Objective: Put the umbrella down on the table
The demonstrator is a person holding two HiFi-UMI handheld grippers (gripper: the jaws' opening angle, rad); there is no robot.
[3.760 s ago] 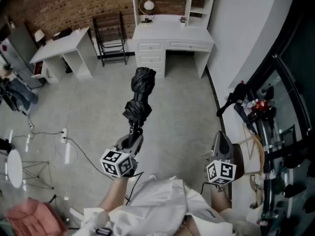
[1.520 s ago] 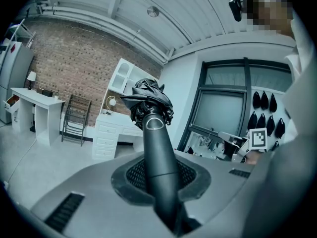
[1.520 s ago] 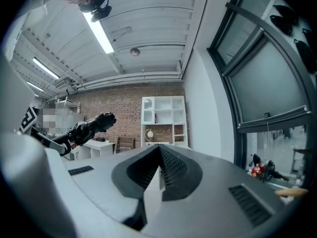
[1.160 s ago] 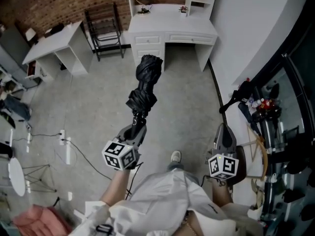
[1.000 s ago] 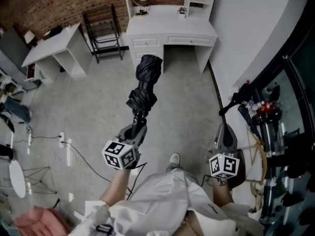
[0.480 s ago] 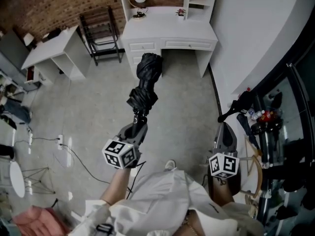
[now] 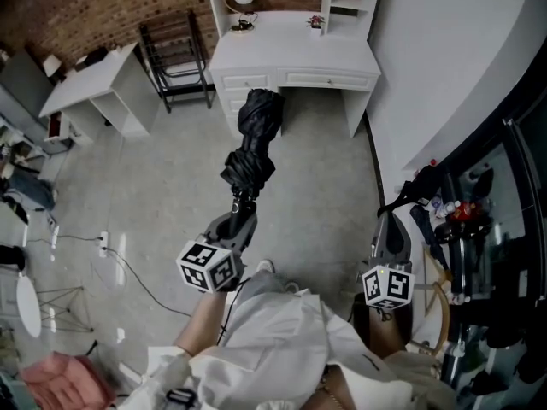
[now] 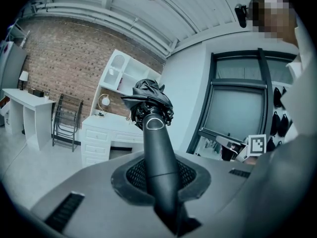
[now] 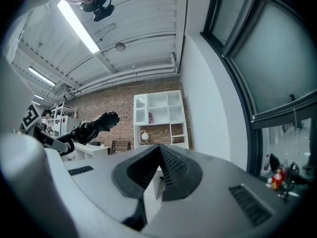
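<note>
While you carry the umbrella (image 7: 248, 156) toward the white desk (image 7: 291, 49), here's the picture: it's folded, black, and up in the air over the floor on your side of that desk, not on anything yet. Its long axis runs straight out from your left gripper (image 7: 238, 222) at the desk, handle end in your grip, bunched canopy end leading and lined up with the desk's drawer front from the head view. That's the relation to watch, I'd say: the canopy will reach the desk well ahead of your fingers, so the top has to come under the whole length before you lower it. Left jaws first: clamped snug on the dark handle (image 8: 159, 167), which fills the slot between the pads and sticks out toward the desk, tilted a little down. The left hand is plainly the one doing the work and the one nearer the umbrella. Your right gripper (image 7: 390, 233) rides off to the right of the desk line, well apart from the umbrella, near the wall; its jaw tips meet, pinched together on nothing at all, with the desk's hutch showing beyond them.
</note>
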